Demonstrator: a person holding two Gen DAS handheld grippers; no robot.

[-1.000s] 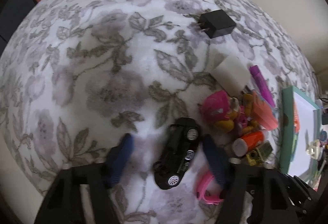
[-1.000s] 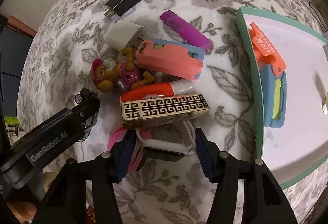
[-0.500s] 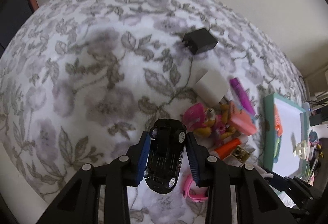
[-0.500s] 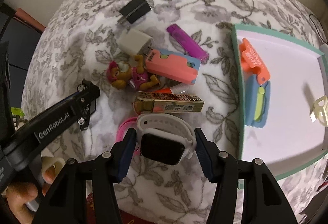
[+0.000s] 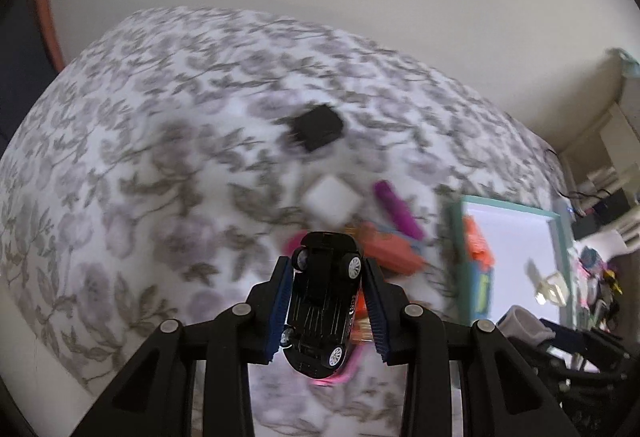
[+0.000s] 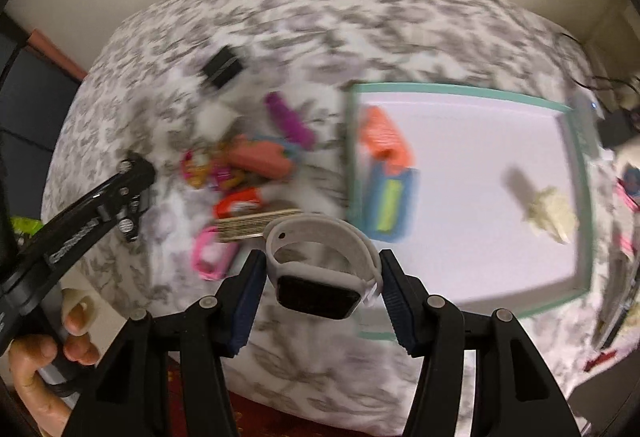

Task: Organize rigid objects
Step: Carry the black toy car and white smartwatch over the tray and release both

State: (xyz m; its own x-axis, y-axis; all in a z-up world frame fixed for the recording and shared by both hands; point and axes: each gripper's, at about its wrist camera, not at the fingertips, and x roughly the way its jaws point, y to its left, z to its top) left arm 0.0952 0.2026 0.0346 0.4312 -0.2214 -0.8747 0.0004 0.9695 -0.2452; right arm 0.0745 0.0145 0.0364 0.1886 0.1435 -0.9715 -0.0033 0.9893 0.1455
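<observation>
My left gripper [image 5: 326, 269] is shut on a black toy car [image 5: 322, 297], which hangs belly-up above the floral cloth. My right gripper [image 6: 322, 269] is shut on a white smartwatch [image 6: 320, 265], lifted near the front-left corner of the teal-rimmed white tray [image 6: 452, 90]. In the tray lie an orange case [image 6: 384, 135], a blue case [image 6: 390, 203] and a small cream piece [image 6: 550, 213]. On the cloth to the left remains a pile: pink toy figure [image 6: 204, 169], salmon case [image 6: 260, 161], purple lighter [image 6: 290, 121], patterned gold box [image 6: 252, 225], pink band [image 6: 210, 255].
A black charger [image 5: 318, 127] and a white charger cube [image 5: 332, 199] lie farther back on the cloth [image 5: 140, 157]. A hand [image 6: 48, 353] holds the left gripper's handle at lower left in the right wrist view. Clutter stands beyond the tray's right side [image 5: 596, 273].
Both grippers have risen from the cloth, the left with the car and the right with the smartwatch. The right gripper has swung toward the tray. Both views are motion-blurred now.
</observation>
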